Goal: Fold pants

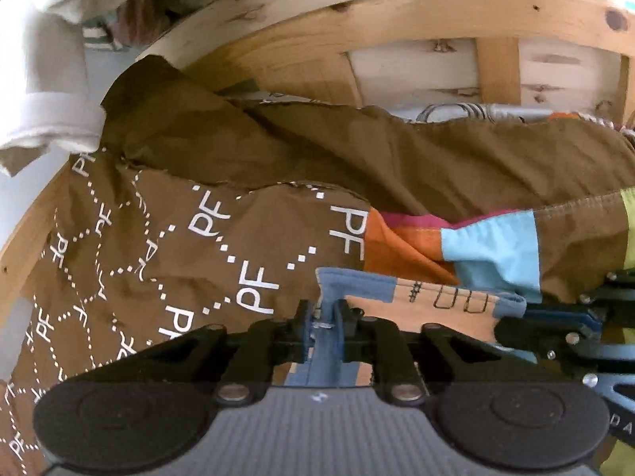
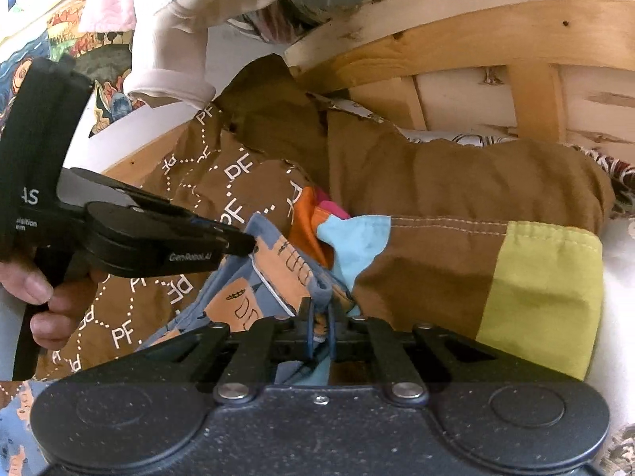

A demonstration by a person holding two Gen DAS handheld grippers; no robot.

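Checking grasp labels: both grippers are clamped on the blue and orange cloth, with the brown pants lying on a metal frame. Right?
Not quite: the frame behind the brown pants is wood, as both wrist views show. The rest holds: the left gripper and right gripper are each clamped on the blue and orange cloth.

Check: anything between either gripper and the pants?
Nothing visible. The left gripper is shut on a blue-and-orange fold of the pants, and the right gripper is shut on the same fabric close by. No other item sits between jaws and cloth. The white garment hangs further back, apart from both grips.
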